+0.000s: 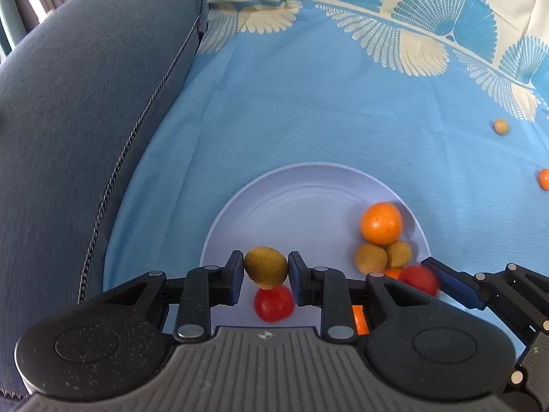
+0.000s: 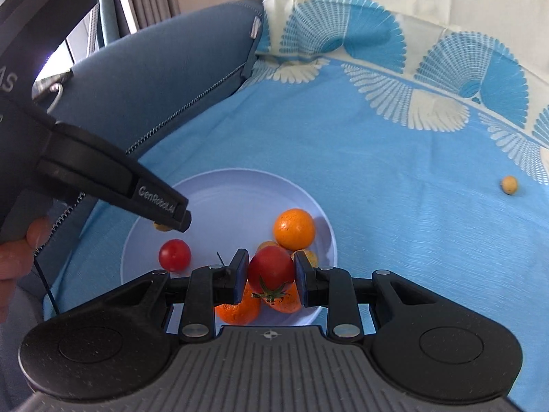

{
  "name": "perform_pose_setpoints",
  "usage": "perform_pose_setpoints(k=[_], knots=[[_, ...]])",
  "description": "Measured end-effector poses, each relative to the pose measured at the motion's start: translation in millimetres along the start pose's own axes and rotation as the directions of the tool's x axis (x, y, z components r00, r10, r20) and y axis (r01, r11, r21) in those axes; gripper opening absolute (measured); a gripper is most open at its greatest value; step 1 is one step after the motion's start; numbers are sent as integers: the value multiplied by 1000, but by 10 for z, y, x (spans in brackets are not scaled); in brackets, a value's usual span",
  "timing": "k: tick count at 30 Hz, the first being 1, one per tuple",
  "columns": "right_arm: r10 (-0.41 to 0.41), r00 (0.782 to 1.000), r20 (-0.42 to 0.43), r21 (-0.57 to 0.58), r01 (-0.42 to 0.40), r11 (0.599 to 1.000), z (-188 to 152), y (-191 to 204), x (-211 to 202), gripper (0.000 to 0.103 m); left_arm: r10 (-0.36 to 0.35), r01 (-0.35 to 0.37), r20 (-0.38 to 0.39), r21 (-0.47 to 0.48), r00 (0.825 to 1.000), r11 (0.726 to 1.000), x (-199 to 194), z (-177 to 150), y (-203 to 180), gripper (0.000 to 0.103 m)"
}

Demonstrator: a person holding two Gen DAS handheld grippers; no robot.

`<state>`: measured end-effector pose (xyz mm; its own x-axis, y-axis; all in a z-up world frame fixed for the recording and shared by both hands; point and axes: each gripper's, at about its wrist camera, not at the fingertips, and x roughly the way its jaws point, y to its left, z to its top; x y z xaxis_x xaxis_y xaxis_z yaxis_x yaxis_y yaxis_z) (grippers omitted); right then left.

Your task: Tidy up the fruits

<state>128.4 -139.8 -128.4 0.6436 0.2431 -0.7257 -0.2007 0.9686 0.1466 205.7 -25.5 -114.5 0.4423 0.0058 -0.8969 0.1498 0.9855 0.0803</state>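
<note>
A pale lilac plate [image 1: 291, 192] [image 2: 233, 189] lies on the blue cloth. My left gripper [image 1: 266, 269] is shut on a small brown-yellow fruit [image 1: 266, 267] above the plate's near side, over a red tomato [image 1: 273, 304] [image 2: 174, 254]. My right gripper [image 2: 271, 276] is shut on a red tomato with a green stem [image 2: 271, 269] [image 1: 419, 278] above the plate. An orange [image 1: 381, 223] [image 2: 293, 229], two brown-yellow fruits [image 1: 370, 257] and more oranges [image 2: 236, 310] lie on the plate. The left gripper also shows in the right wrist view [image 2: 171, 221].
A grey-blue cushion [image 1: 85, 120] rises on the left. A loose brown-yellow fruit [image 1: 501, 126] [image 2: 509, 184] and a small orange one [image 1: 544, 179] lie on the cloth to the right. Patterned cloth [image 1: 377, 27] runs along the back.
</note>
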Motion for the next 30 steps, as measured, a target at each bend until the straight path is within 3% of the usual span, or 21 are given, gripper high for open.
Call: perform_pose_setpoints(k=[1, 2, 3, 6, 11, 15, 19, 25, 30], knots=[[6, 1000, 5, -6, -6, 1000, -1, 10, 9, 31, 12, -12, 8, 11, 1000, 1000, 2, 12, -14, 58], [15, 1000, 9, -16, -15, 1000, 8, 17, 18, 34, 23, -23, 20, 17, 1000, 1000, -18, 21, -19, 90], [22, 1000, 11, -31, -22, 999, 22, 33, 14, 46, 33, -34, 41, 14, 999, 999, -61, 21, -15, 103], [17, 999, 48, -67, -13, 998, 34, 81, -110, 77, 31, -33, 94, 16, 995, 999, -258, 4, 7, 102], [2, 999, 45, -38, 0, 999, -16, 120, -466, 93, 35, -35, 64, -4, 997, 999, -530, -114, 77, 103], [-24, 999, 24, 26, 23, 999, -143, 176, -818, 101, 45, -44, 62, -21, 997, 999, -853, -365, 140, 103], [-41, 999, 21, 104, 39, 994, -321, 243, -1179, 102, 59, -57, 68, -22, 996, 998, -1171, -744, 121, 103], [-86, 991, 105, 77, 78, 994, -621, 394, -1695, 102, 88, -81, 120, -61, 989, 995, -1510, -1240, 104, 103], [-115, 976, 182, 63, 106, 992, -726, 459, -2006, 102, 77, -69, 160, -58, 984, 996, -1746, -1439, 82, 103]])
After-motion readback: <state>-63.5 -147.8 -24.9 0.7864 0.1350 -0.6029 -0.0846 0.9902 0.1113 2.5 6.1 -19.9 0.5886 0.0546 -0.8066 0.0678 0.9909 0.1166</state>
